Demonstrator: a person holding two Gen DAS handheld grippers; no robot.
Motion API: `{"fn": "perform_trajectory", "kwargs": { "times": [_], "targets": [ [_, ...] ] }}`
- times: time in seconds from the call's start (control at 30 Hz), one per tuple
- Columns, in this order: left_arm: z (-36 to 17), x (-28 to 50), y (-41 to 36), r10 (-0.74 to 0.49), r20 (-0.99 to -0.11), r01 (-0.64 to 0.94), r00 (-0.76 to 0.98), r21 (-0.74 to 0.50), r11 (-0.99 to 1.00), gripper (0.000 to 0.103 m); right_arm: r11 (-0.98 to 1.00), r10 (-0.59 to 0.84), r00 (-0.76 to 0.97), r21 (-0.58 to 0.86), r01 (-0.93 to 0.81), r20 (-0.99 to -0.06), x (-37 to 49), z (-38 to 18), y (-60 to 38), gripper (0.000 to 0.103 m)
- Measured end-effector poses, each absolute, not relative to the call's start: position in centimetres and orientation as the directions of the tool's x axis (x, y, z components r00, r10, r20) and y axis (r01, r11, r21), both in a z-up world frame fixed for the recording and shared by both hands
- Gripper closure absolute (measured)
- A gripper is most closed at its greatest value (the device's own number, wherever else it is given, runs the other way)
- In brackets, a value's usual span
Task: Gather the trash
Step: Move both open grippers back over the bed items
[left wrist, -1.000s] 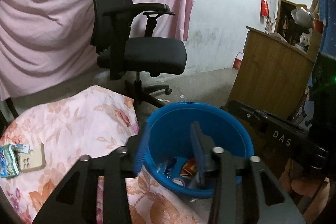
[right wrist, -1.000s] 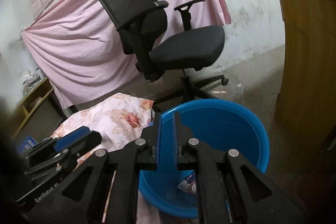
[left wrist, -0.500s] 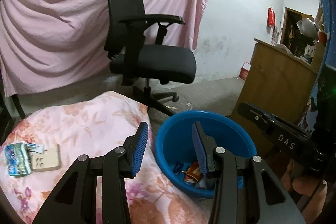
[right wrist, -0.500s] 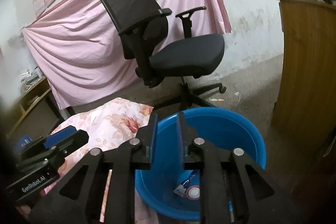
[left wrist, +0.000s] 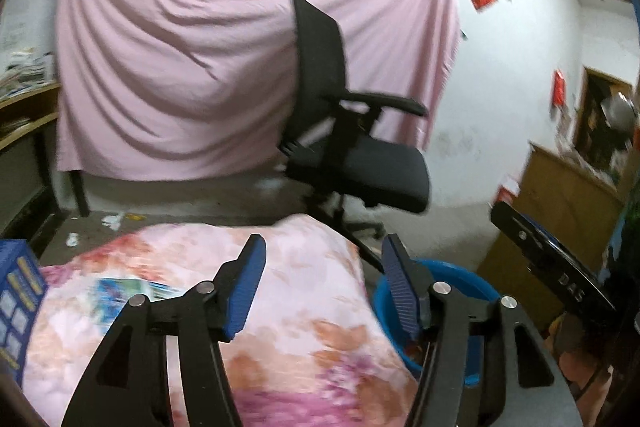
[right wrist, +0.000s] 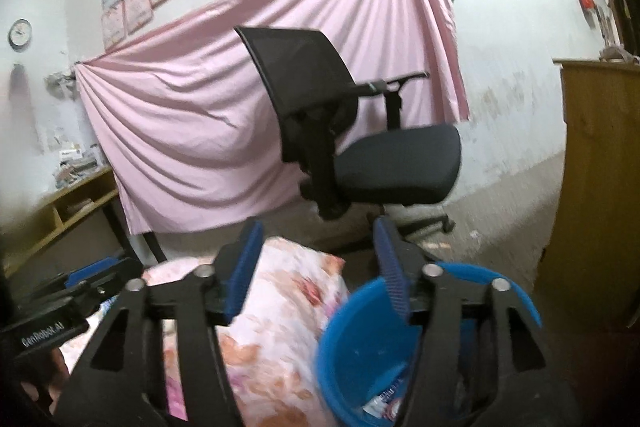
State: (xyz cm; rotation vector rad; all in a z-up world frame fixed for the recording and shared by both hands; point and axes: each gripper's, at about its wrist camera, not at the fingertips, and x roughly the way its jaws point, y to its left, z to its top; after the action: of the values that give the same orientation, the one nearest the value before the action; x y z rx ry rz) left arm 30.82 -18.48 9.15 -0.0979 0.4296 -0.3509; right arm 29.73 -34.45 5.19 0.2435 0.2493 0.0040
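Between the blue-padded fingers of the left gripper [left wrist: 322,283] nothing is held; its jaws are spreading, and only the floral pink cloth [left wrist: 304,311] lies beneath and ahead of them. Just right of its right finger, low down, sits the blue bucket [left wrist: 464,281], with scraps of trash [left wrist: 412,349] dimly visible inside. Left of the left finger a blue-green wrapper [left wrist: 132,289] lies on the cloth, and farther left a blue carton [left wrist: 18,307] stands at the frame edge. Likewise the right gripper [right wrist: 316,265] is empty with its jaws opening wide; the bucket [right wrist: 360,339] lies under its right finger, a printed packet [right wrist: 384,403] at its bottom, the cloth under its left finger. Beyond both grippers stands a black office chair [right wrist: 360,147] before a hanging pink sheet [right wrist: 200,131], a wooden cabinet [right wrist: 600,179] off to the right.
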Motion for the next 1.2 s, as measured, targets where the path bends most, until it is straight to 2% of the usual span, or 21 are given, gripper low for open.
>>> {"fn": "perform_trajectory", "kwargs": {
  "times": [0.13,0.17,0.2,0.27,0.3,0.33,0.5,0.7,0.97,1.1,1.2],
  "targets": [
    [9.8,29.9,-14.9,-0.280,-0.346,0.232,0.895,-0.176,0.957,0.043,0.973,0.047,0.984,0.232,-0.005,-0.174,29.4,6.0,-32.3,0.006],
    [10.0,29.5,-14.0,-0.261,-0.330,0.211,0.907,-0.179,0.961,0.037,0.973,0.050,0.988,0.232,-0.014,-0.149,29.2,6.2,-31.6,0.001],
    [10.1,29.1,-13.1,-0.237,-0.312,0.188,0.920,-0.180,0.966,0.027,0.972,0.053,0.990,0.234,-0.021,-0.130,29.2,6.4,-31.1,0.000],
    [10.1,28.3,-11.4,-0.196,-0.272,0.148,0.942,-0.187,0.971,0.012,0.970,0.060,0.994,0.239,-0.037,-0.090,29.0,6.7,-30.0,0.000],
    [10.1,27.8,-10.6,-0.170,-0.250,0.125,0.953,-0.189,0.974,0.006,0.970,0.064,0.995,0.241,-0.044,-0.075,29.0,6.8,-29.6,0.000],
    [10.1,27.4,-9.7,-0.140,-0.229,0.097,0.963,-0.189,0.977,0.004,0.969,0.070,0.996,0.240,-0.055,-0.055,28.9,6.8,-29.0,0.000],
    [9.1,26.2,-6.1,-0.034,-0.184,0.003,0.982,-0.166,0.986,0.003,0.971,0.127,0.992,0.206,-0.123,-0.007,29.1,7.1,-26.3,0.000],
    [6.8,26.0,-2.5,0.017,-0.209,-0.052,0.978,-0.164,0.985,0.003,0.979,0.172,0.985,0.114,-0.169,-0.025,29.9,6.2,-22.2,0.000],
    [3.3,27.5,-0.1,-0.006,-0.305,-0.055,0.952,-0.189,0.980,0.003,0.977,0.209,0.965,0.002,-0.212,-0.161,32.4,3.6,-18.0,0.000],
    [1.8,29.1,0.4,-0.005,-0.402,-0.074,0.916,-0.180,0.981,0.003,0.978,0.190,0.947,-0.036,-0.206,-0.257,34.1,2.1,-17.0,0.000],
    [0.6,30.5,0.1,0.028,-0.473,-0.100,0.881,-0.127,0.987,0.004,0.979,0.171,0.928,-0.047,-0.197,-0.331,35.4,1.0,-16.7,0.000]
  ]
}}
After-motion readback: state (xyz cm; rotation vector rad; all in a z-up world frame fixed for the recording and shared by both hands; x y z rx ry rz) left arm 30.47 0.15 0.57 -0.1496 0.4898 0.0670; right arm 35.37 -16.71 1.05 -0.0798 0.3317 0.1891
